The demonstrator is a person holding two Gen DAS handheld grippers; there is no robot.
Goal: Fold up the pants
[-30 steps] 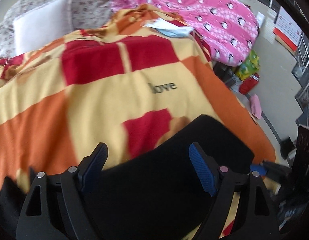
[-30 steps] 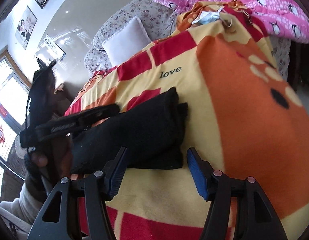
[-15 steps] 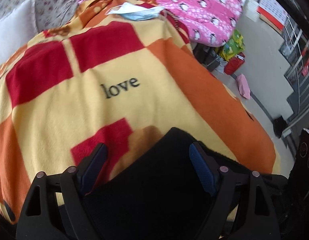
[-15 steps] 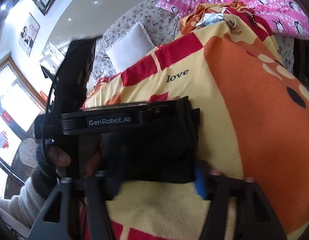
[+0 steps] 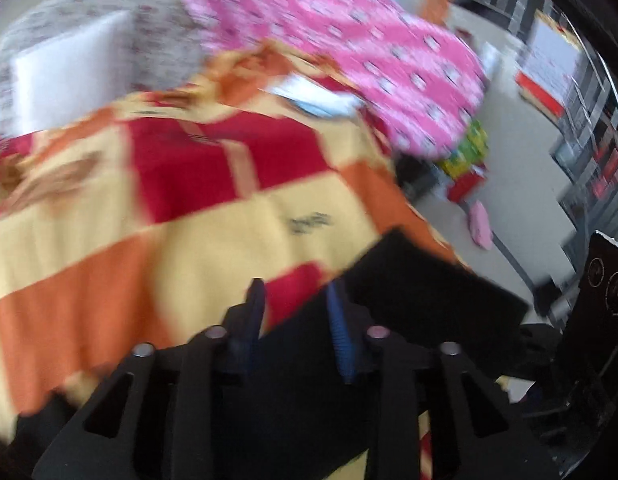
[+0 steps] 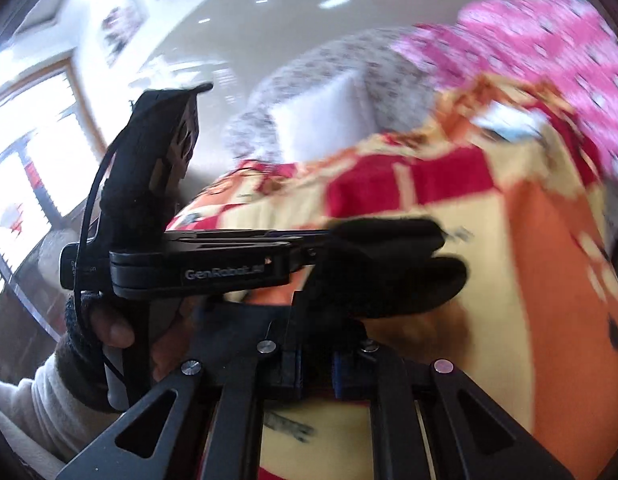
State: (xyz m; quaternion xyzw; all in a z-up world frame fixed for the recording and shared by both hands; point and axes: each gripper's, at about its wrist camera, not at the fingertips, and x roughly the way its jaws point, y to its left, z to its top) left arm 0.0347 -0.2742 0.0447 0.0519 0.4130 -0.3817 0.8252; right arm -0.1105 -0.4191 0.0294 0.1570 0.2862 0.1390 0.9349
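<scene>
Gripping black pants, both claws raised.

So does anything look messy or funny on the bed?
A little. A white and blue crumpled thing, too blurred to name, lies loose on the far end of the checked blanket. The black pants look bunched rather than flat.

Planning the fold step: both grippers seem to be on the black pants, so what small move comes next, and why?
Probably carry the lifted edge across the blanket. The right gripper is shut on the pants; the left gripper jaws are closing, with cloth between them.
</scene>
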